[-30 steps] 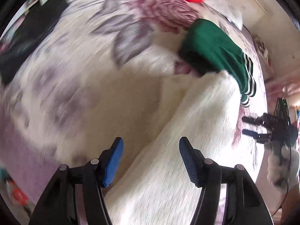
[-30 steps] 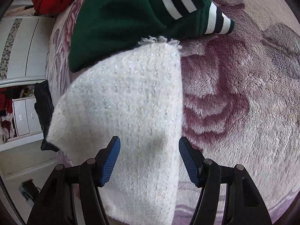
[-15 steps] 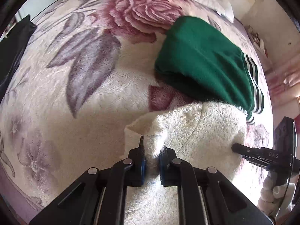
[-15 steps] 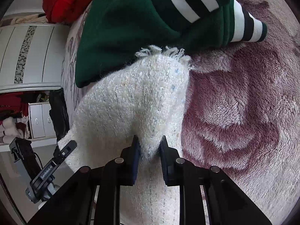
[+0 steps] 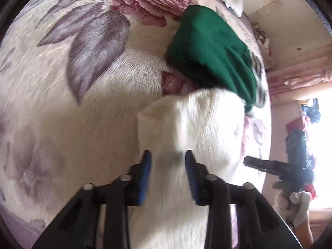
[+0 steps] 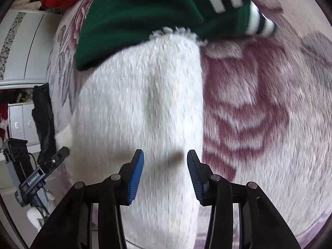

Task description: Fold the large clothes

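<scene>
A bed with a plush cream blanket patterned in mauve roses (image 5: 62, 124) lies beyond both pairs of fingers. A fuzzy white knitted garment (image 6: 141, 103) stretches ahead between them, meeting a dark green garment with white stripes (image 6: 145, 10). Left gripper (image 5: 167, 172) and right gripper (image 6: 165, 174) fingers stand apart, gripping nothing.

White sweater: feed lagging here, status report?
Left gripper open, right gripper open. White sweater flat on blanket. Green garment overlaps its far edge.
</scene>
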Tool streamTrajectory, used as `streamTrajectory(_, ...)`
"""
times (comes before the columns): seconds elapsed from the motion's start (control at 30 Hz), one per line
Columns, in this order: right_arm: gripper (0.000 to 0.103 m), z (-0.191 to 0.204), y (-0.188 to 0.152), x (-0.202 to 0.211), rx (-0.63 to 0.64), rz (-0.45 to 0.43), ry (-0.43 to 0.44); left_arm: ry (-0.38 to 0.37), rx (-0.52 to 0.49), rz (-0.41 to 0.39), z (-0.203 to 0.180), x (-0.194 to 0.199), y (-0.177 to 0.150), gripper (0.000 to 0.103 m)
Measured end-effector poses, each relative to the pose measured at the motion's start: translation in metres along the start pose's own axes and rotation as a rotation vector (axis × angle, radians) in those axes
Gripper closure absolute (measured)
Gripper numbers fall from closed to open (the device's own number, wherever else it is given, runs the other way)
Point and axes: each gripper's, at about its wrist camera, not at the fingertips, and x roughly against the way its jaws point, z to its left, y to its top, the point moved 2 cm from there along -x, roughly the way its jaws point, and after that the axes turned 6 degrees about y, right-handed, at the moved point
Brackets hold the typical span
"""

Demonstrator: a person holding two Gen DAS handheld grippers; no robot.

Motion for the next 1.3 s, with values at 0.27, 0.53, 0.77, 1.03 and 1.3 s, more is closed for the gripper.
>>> streamTrajectory(0.27, 0.048, -0.069, -0.206, 0.021, -0.211, 0.141, 0.027, 0.014, 0.012, 0.185, 0.063, 0.039, -0.137, 0.056)
streamTrajectory(0.53, 0.048, -0.091, -0.313, -0.072, -0.34, 0.211, 0.127, 0.104, 0.114, 0.287, 0.087, -0.026, -0.235, 0.058)
streamTrajectory(0.77, 0.088, -0.063, -0.348, -0.069, -0.312, 0.046, 0.051, 0.086, 0.101, 0.124, 0.061, 0.029, -0.275, 0.086)
streamTrajectory(1.03, 0.088, -0.081, -0.364, -0.084, -0.319, 0.1, -0.021, 0.124, 0.103, 0.205, 0.089, -0.015, -0.284, 0.085)
streamTrajectory(1.3, 0.037, -0.091, -0.363, -0.072, -0.272, 0.118, 0.156, -0.019, 0.095, 0.21, 0.105, 0.01, -0.263, 0.037)
